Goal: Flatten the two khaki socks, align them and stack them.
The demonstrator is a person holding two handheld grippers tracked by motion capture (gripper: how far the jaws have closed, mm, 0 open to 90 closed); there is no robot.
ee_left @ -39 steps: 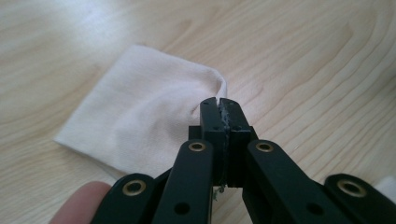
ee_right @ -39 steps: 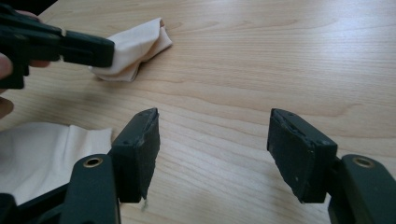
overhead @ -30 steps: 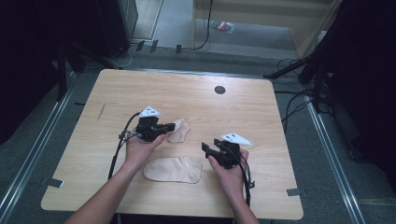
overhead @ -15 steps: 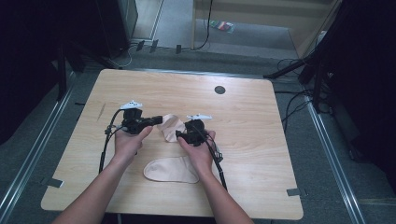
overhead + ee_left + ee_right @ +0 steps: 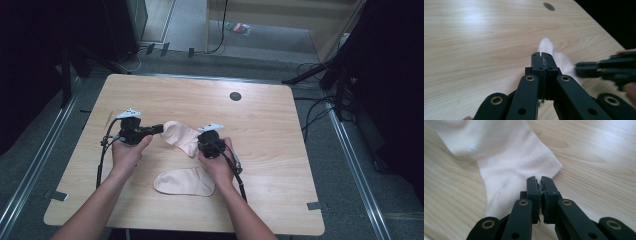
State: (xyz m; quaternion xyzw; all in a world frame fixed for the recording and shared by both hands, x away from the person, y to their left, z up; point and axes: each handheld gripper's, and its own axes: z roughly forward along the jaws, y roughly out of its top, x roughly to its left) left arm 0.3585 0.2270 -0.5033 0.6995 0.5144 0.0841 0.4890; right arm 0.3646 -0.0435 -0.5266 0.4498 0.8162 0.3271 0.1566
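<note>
A pale sock [image 5: 181,136] hangs stretched between my two tools above the middle of the wooden counter [image 5: 280,150]; my left tool [image 5: 156,129] is clenched on one end of it, its jaws pressed together with cloth showing just past the tips in the left gripper view; my right tool [image 5: 202,145] is clenched on the ribbed cuff edge, jaws together on the fabric in the right gripper view; a grip at each end keeps the sock spread, I judge, so it can be laid flat or matched to its pair; a second sock [image 5: 185,182] lies flat on the counter just nearer me, between my forearms, apart from the held one; a dark round hole [image 5: 235,96] marks the counter's far side.
</note>
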